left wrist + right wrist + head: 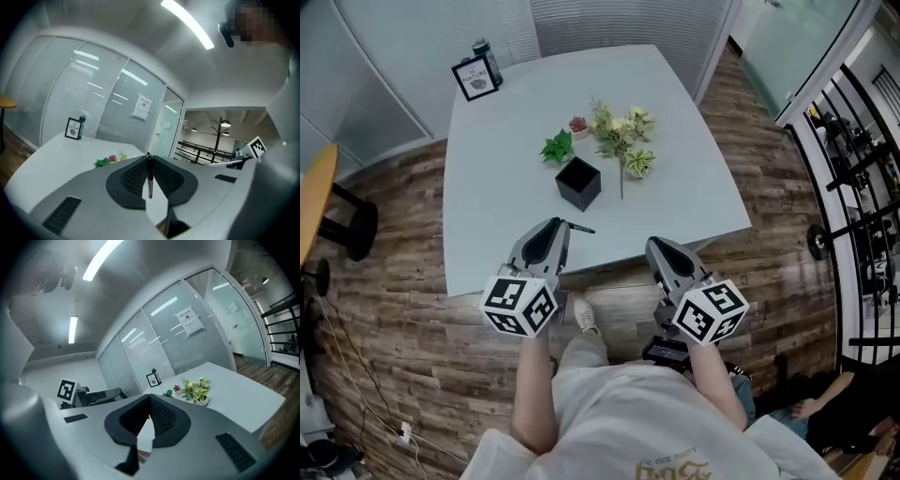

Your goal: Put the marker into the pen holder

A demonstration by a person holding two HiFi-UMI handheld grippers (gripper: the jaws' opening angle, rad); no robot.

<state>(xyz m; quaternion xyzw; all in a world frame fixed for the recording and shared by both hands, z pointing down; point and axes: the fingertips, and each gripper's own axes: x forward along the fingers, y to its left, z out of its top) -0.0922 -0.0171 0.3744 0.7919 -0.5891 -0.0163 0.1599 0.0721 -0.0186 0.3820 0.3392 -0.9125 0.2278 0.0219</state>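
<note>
Pale bench, both grippers over its near edge. We note the left gripper clamped on a black marker, one end poking out to the right in the head view. Right gripper closed, nothing between its jaws. Leafy plants mid-bench. Black square pen holder just before them, near the marker, not touching.

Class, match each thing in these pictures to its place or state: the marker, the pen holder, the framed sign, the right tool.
Column A:
1 marker
2 pen holder
3 framed sign
4 right tool

Column B:
a far corner of the table
b shut, empty
c held in the left tool
d next to the plants

Pairs: 1-c, 2-d, 3-a, 4-b.
</note>
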